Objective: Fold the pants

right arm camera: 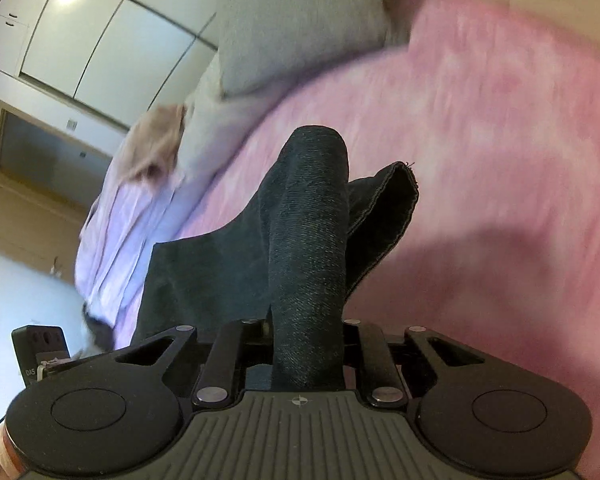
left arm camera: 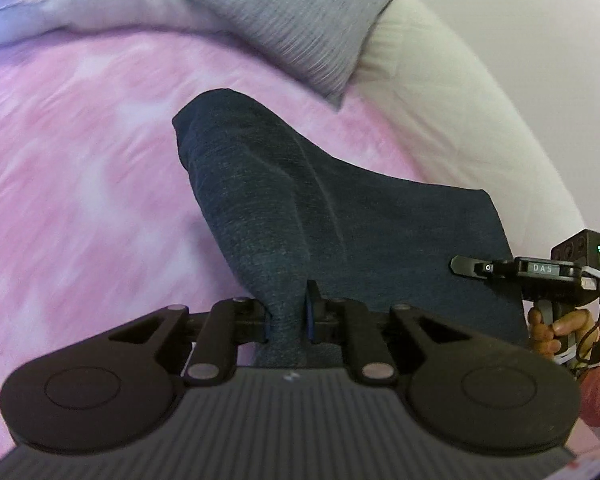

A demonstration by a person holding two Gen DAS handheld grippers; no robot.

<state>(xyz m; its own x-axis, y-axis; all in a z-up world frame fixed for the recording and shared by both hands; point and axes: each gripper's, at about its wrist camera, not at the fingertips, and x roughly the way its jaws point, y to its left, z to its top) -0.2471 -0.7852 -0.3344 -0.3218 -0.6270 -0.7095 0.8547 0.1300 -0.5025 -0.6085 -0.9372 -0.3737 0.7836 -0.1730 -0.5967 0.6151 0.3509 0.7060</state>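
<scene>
Both grippers [left arm camera: 288, 314] [right arm camera: 306, 332] clamped on pants [left arm camera: 300, 200].

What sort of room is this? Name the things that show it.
Most likely a bedroom: a bed with a pink blanket, a grey pillow at its head, and tall cupboards along the wall.

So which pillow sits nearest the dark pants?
The grey striped pillow; its corner points down toward the dark pants, while the white pillow lies further back.

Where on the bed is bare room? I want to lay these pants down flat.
Free: the pink blanket left of the dark pants, up to the grey pillow. Crowded: the far edge, with the pillow and a lilac garment.
</scene>
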